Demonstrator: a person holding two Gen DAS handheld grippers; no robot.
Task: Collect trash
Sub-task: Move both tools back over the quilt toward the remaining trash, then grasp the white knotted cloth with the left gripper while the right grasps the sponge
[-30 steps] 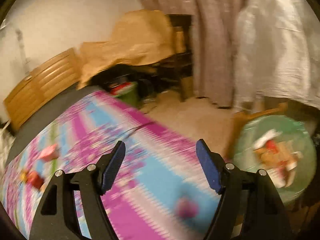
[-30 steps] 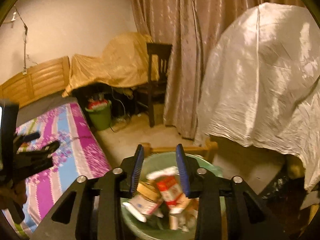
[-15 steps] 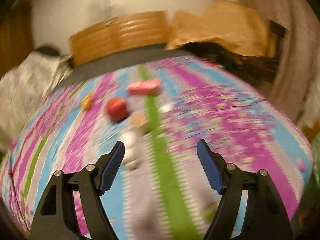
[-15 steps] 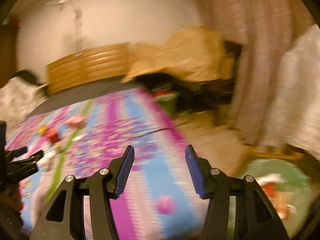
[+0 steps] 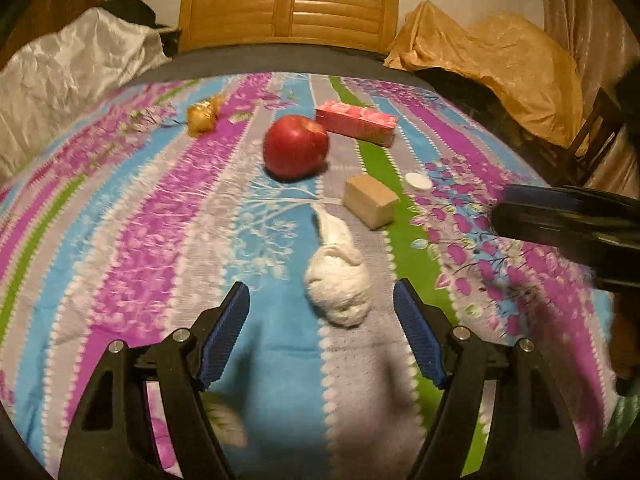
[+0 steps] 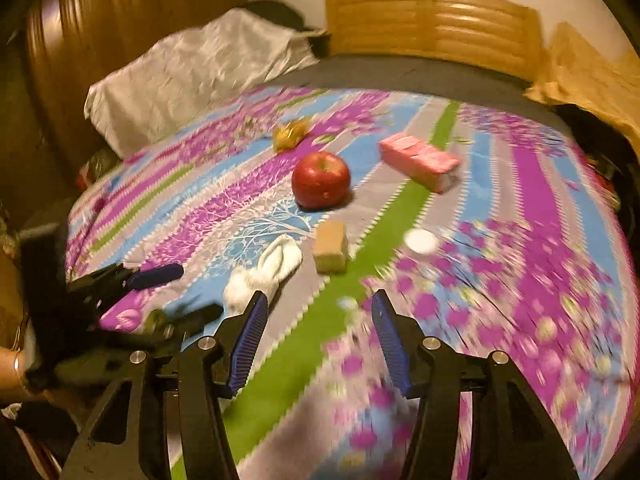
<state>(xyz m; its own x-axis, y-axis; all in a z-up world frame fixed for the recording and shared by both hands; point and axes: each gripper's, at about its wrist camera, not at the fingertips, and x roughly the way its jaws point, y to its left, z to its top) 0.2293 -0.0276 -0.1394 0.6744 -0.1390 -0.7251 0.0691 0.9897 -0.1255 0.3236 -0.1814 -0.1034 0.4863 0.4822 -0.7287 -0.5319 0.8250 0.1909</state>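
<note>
On the striped floral bedspread (image 5: 120, 240) lie a crumpled white tissue (image 5: 338, 280), a tan block (image 5: 370, 199), a white cap (image 5: 418, 180), a red apple (image 5: 296, 147), a pink carton (image 5: 356, 122) and a gold wrapper (image 5: 204, 116). My left gripper (image 5: 322, 334) is open and empty, the tissue just ahead between its fingers. My right gripper (image 6: 316, 340) is open and empty, over the bedspread (image 6: 520, 280). In the right wrist view the tissue (image 6: 264, 272), block (image 6: 330, 247), cap (image 6: 421, 241), apple (image 6: 321, 179), carton (image 6: 418, 160) and wrapper (image 6: 290, 136) lie ahead of it.
A wooden headboard (image 5: 288, 12) stands at the far end. A white cloth-covered heap (image 5: 72, 64) lies at the left, a tan cloth-covered heap (image 5: 500, 52) and a chair (image 5: 596, 136) at the right. The left gripper shows in the right wrist view (image 6: 156, 292).
Both grippers have swung left, away from the green bin of trash, to face the bed. The right gripper has opened wider. The tissue now lies close before the left gripper.
</note>
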